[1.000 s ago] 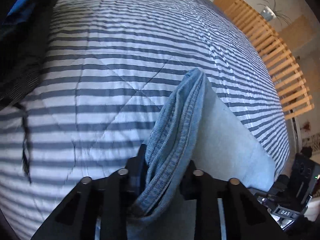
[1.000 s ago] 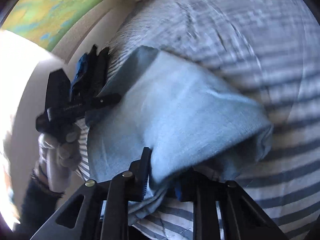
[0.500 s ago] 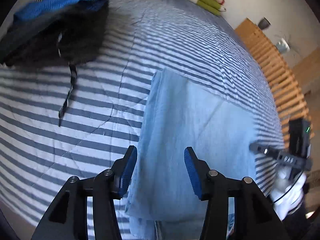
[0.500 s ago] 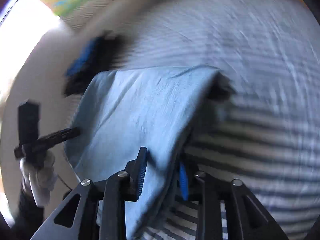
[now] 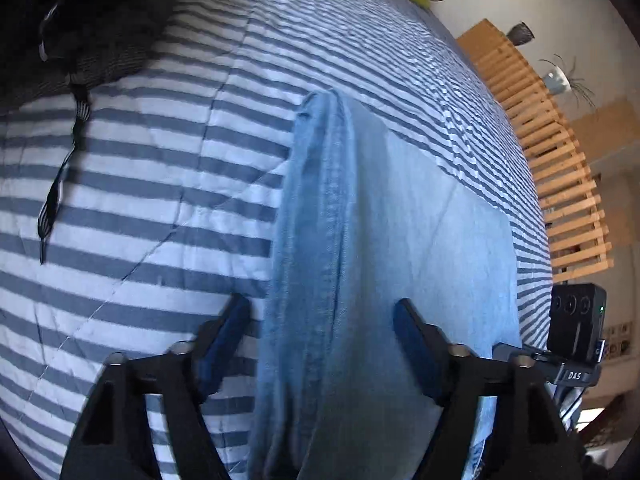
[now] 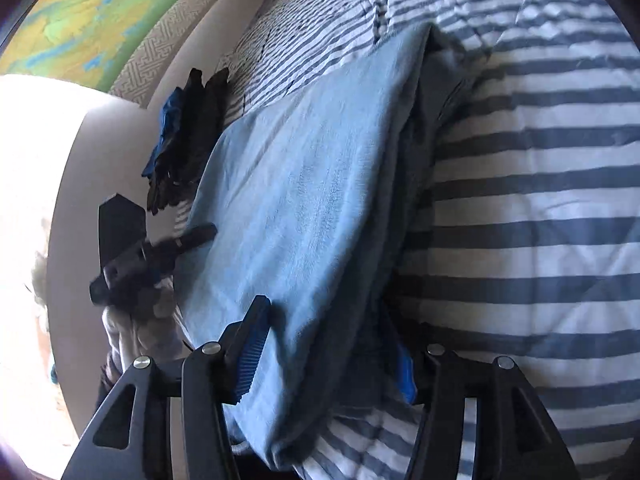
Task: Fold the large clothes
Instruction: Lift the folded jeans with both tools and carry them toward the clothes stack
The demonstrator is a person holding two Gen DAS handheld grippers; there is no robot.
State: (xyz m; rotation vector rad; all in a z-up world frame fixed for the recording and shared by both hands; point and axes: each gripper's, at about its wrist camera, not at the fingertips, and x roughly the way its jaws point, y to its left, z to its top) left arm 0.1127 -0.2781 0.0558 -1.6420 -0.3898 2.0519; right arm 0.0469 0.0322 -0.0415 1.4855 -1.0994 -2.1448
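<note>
The jeans (image 5: 384, 240) lay folded into a pale blue slab on the striped quilt (image 5: 140, 200), running from the bottom centre of the left view up to mid-frame, with a darker seamed edge along their left side. In the right view the jeans (image 6: 304, 200) showed a thick stacked fold at their right edge.

The left gripper (image 5: 320, 344) had just been opening; its jaws stood spread, straddling the seamed edge without pressing it. The right gripper (image 6: 332, 344) had likewise just been opening, its pads apart around the fold.

Bare quilt lay open to the left. Dark clothes (image 5: 80, 20) sat upper left, a slatted frame (image 5: 560, 184) at right.
</note>
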